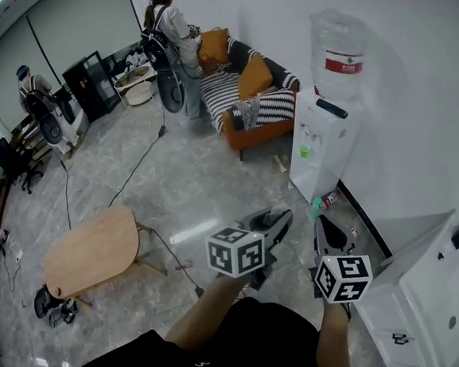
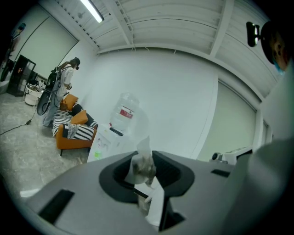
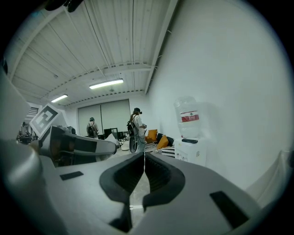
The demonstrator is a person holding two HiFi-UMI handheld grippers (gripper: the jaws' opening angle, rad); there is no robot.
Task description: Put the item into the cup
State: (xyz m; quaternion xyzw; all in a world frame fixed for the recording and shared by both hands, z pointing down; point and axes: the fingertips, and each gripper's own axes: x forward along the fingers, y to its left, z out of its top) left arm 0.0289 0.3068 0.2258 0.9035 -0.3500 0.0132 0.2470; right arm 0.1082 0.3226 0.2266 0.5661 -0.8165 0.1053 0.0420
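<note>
Though no cup is in view, the left hand-held gripper [image 2: 144, 160] clamps a small clear brownish-filled packet [image 2: 142, 169].
Packet upright between its jaws; right hand-held gripper [image 3: 144, 172] pressed together, empty.

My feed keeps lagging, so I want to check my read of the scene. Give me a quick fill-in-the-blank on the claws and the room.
1. The left claw grips the packet; the right claw is shut and holds ____.
2. The bottle stands on top of the white ____.
3. The sofa has an ____ base.

Missing words: nothing; dispenser; orange.
</note>
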